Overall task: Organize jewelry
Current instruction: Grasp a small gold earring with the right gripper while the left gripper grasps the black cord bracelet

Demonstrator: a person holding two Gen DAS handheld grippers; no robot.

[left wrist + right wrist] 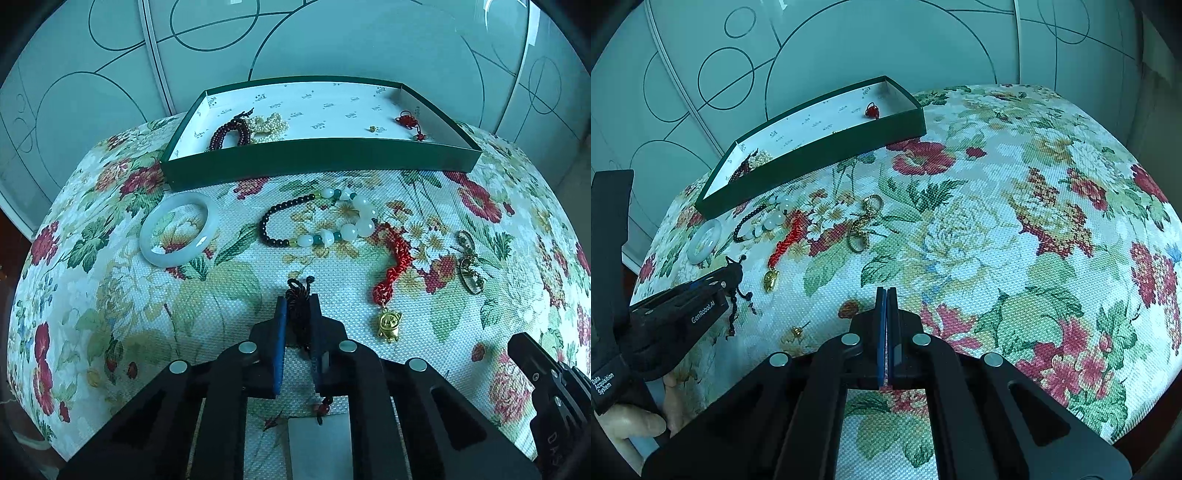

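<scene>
Black braided cord (297,306) pinched upright; pale bangle (178,229), beaded bracelet (317,221) on cloth.

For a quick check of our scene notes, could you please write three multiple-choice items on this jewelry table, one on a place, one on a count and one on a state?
1. Where does the white jade bangle lie?
A. inside the green box
B. on the floral cloth, in front of the box's left end as the left wrist view shows it
C. between the right gripper's pads

2. How many loose gold stud earrings lie on the floral cloth?
A. one
B. three
C. none

3. What is the left gripper doing?
A. standing open over the bangle
B. shut on nothing
C. shut on the black braided cord

Answers:
1 B, it rests on the cloth outside the green box.
2 A, a single stud near the right gripper.
3 C, the cord sits pinched between its pads.
</scene>
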